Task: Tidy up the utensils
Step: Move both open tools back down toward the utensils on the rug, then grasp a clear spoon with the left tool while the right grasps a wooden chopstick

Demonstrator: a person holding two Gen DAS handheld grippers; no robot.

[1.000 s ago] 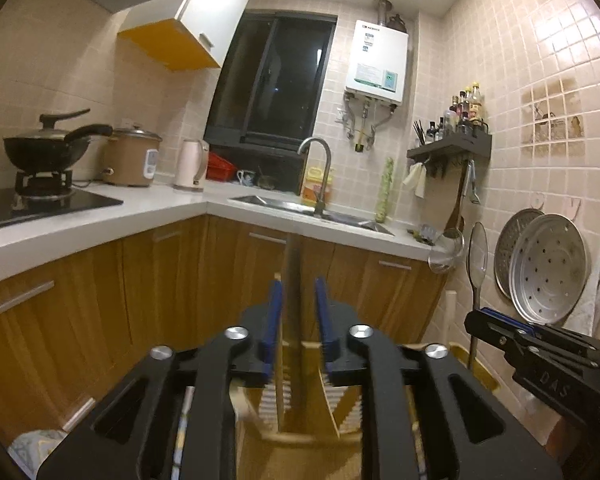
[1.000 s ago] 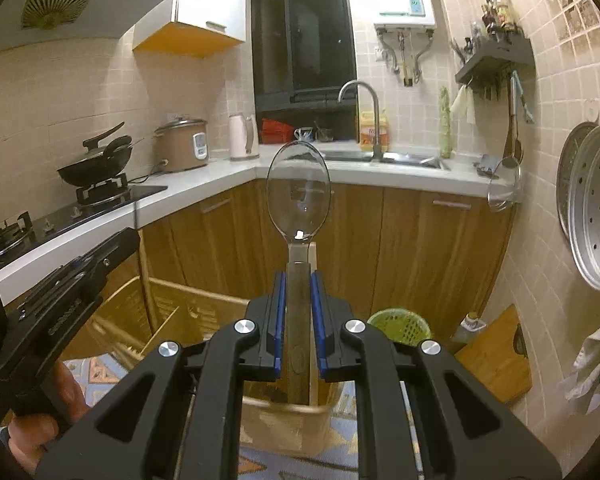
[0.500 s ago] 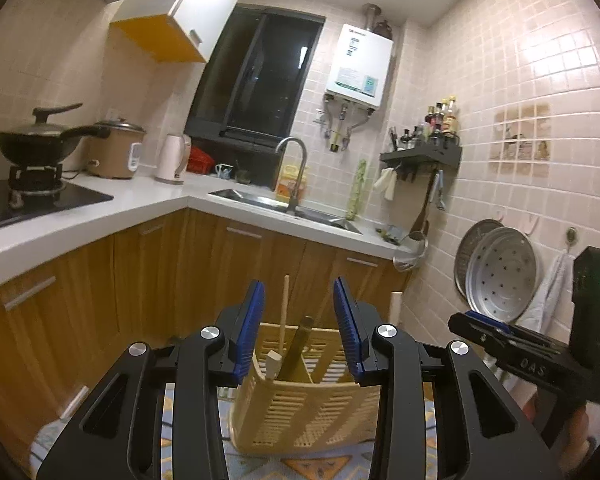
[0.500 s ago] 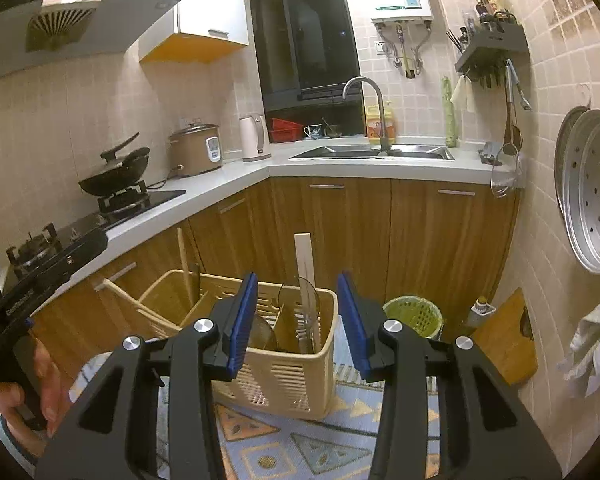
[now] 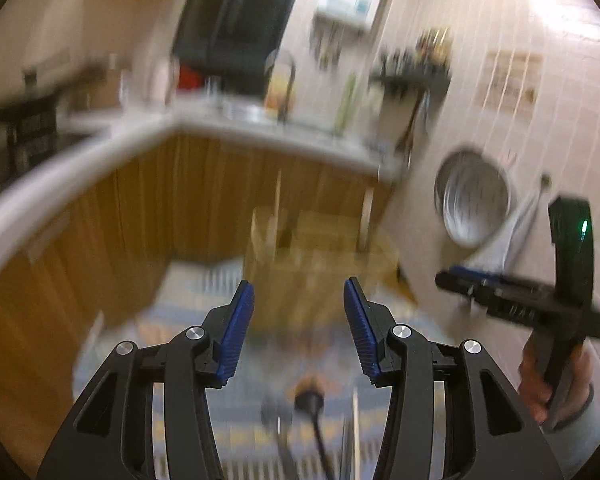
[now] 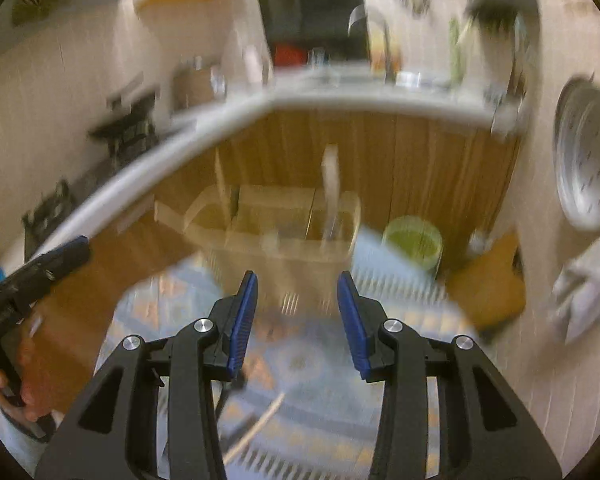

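Hovering short of the yellow utensil basket [image 5: 316, 248], the left gripper [image 5: 299, 330] is opening, nothing between its pads. Right gripper [image 6: 297, 322] gapes empty. Utensils [image 6: 331, 184] stand inside the basket, probably chopsticks; blurred.
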